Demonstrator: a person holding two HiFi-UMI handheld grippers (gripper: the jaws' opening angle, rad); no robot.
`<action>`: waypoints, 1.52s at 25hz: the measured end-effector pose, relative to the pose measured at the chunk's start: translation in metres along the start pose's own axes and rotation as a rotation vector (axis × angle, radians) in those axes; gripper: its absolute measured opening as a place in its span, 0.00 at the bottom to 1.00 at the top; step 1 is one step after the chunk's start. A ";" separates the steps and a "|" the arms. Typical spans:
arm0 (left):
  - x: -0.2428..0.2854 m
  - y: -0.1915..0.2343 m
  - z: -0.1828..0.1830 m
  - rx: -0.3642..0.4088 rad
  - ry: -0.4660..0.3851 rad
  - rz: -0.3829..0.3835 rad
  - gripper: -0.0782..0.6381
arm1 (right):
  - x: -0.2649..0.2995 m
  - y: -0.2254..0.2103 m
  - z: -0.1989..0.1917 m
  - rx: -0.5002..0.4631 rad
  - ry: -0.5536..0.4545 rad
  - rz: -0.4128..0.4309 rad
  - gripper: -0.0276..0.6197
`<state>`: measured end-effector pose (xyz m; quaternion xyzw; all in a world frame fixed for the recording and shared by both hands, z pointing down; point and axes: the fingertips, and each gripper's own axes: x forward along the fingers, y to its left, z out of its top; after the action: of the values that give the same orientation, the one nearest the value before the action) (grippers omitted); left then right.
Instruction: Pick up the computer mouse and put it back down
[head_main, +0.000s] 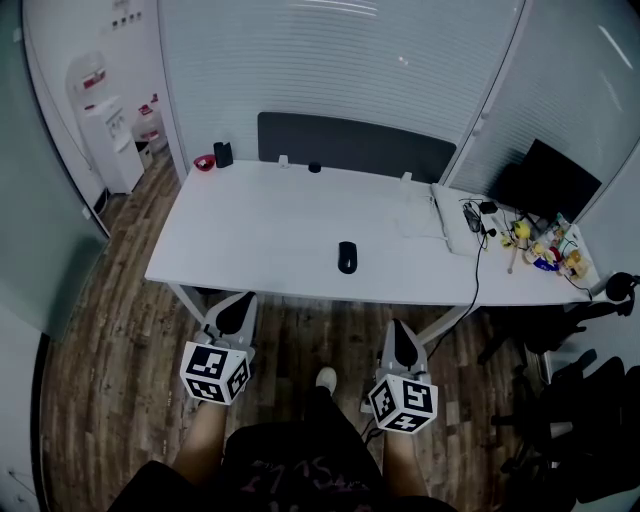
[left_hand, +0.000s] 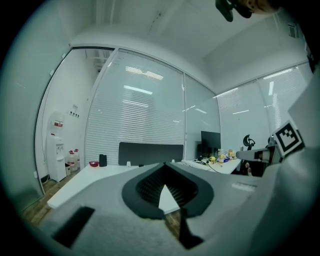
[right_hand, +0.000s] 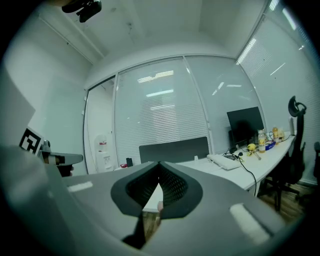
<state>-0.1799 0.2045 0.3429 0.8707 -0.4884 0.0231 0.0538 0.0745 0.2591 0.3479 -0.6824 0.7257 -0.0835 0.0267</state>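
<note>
Wooden floor (head_main: 110, 330) is seen across the lower half of the head view. A long white desk (head_main: 270, 230) is set against a wall of frosted glass with blinds. A dark partition panel (head_main: 350, 145) is fixed along the desk's far edge.

- Black office chairs (head_main: 570, 410) are grouped at the right, beside the desk's end.
- A white water dispenser (head_main: 108, 140) is placed in the far left corner, with bottles beside it.
- A dark monitor (head_main: 548, 180) is placed at the desk's right end, with cables and small yellow items in front of it.
- The left gripper (head_main: 240, 302) is held level over the floor, just short of the desk's near edge. Its 2 jaws are closed tip to tip, with nothing between them.
- The right gripper (head_main: 402, 335) is held the same way, parallel to the left and well apart from it. Its jaws are fully closed and nothing is gripped.
- The computer mouse (head_main: 346, 257), black, is lying on the desk near the middle of the front edge. It is clear of both grippers and roughly between their lines.
- A small red bowl (head_main: 204, 162) and a dark cup (head_main: 223, 154) are noted at the desk's far left corner.
</note>
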 end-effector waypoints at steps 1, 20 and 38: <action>0.003 0.002 0.000 0.001 -0.002 0.000 0.11 | 0.004 0.000 0.000 -0.001 -0.003 0.001 0.06; 0.112 0.046 -0.016 -0.002 0.069 0.020 0.11 | 0.129 -0.036 -0.013 0.030 0.033 -0.001 0.06; 0.259 0.076 -0.047 -0.015 0.194 0.045 0.11 | 0.272 -0.087 -0.049 0.015 0.197 0.056 0.10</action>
<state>-0.1090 -0.0485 0.4190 0.8528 -0.5004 0.1048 0.1069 0.1342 -0.0125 0.4304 -0.6502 0.7429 -0.1547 -0.0376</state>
